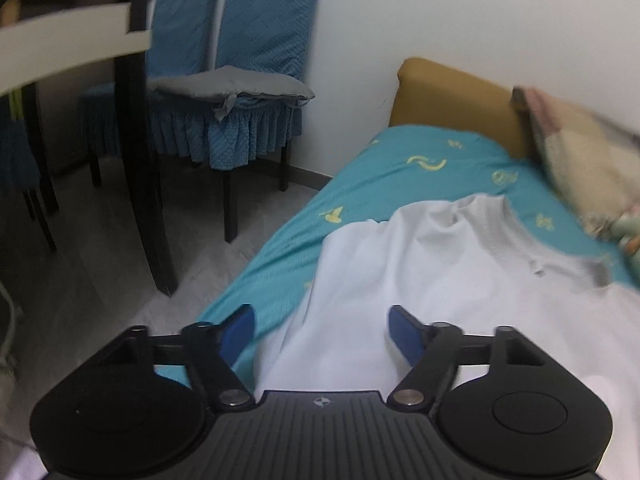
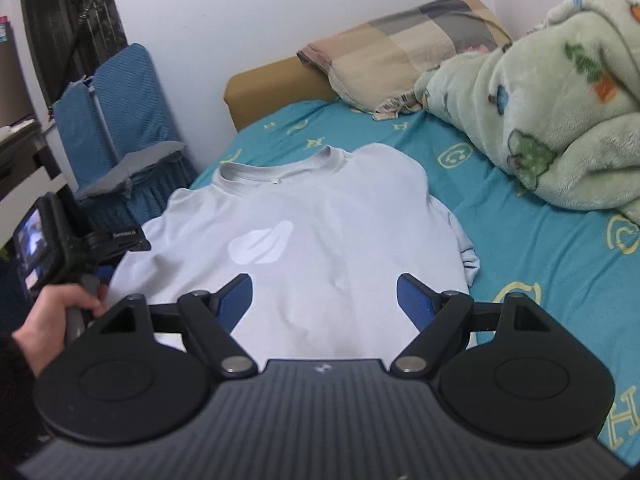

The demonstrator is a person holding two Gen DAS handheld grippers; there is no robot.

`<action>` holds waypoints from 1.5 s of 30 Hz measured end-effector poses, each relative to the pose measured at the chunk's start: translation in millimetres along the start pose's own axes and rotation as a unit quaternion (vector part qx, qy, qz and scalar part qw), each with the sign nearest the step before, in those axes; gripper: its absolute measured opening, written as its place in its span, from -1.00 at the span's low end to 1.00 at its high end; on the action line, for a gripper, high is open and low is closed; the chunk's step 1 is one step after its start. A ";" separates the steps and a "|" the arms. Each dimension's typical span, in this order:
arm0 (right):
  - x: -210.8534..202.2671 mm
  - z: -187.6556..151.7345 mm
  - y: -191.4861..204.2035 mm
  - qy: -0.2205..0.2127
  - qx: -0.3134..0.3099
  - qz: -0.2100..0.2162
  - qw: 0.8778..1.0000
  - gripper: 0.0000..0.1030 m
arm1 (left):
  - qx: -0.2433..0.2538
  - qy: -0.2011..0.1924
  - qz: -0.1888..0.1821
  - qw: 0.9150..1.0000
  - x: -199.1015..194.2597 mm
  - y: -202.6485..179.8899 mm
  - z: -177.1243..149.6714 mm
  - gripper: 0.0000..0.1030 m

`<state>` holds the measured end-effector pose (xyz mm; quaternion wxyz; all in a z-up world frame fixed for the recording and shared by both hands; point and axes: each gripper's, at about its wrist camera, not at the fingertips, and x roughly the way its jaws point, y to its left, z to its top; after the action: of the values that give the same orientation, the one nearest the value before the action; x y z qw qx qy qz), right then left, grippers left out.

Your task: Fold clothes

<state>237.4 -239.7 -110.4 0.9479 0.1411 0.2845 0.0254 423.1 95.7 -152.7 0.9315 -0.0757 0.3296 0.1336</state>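
Observation:
A pale grey T-shirt (image 2: 320,220) lies spread face up on the teal bedsheet (image 2: 540,248), collar toward the headboard, a white logo (image 2: 260,246) on its chest. Its right sleeve is bunched at the shirt's edge. My right gripper (image 2: 325,300) hovers open over the shirt's lower part, nothing between its blue pads. In the left wrist view the same T-shirt (image 1: 420,272) fills the lower right, and my left gripper (image 1: 322,330) is open above its left side near the bed edge. A hand (image 2: 56,320) holds the left gripper's handle at the shirt's left edge.
A checked pillow (image 2: 400,48) and a green fleece blanket (image 2: 540,112) lie at the head and right of the bed. A tan headboard (image 1: 452,100) stands against the wall. Blue-covered chairs (image 1: 224,80) and a dark table leg (image 1: 140,140) stand on the floor to the left.

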 end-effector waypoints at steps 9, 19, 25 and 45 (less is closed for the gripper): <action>9.5 -0.7 -21.0 0.019 0.065 0.014 0.998 0.57 | 0.238 -0.050 0.077 0.967 -8.0 -88.0 -17.0 -0.94; 2.9 -0.7 -28.0 0.018 0.071 -0.009 0.997 0.57 | 0.434 -0.066 0.011 0.899 -41.5 -192.7 -95.7 -0.91; 2.0 -0.7 -35.2 0.021 0.082 -0.022 0.996 0.57 | 0.368 -0.044 -0.069 0.926 -63.7 -167.7 -84.4 -0.33; 21.6 -11.4 -32.7 0.051 0.066 -0.038 0.996 0.57 | -0.064 0.040 -0.233 0.969 -19.7 -28.7 -9.0 0.04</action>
<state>248.2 -265.4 -140.2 0.9210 0.1909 0.3387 -0.0224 411.6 62.4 -145.6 0.9161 -0.2156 0.3307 -0.0696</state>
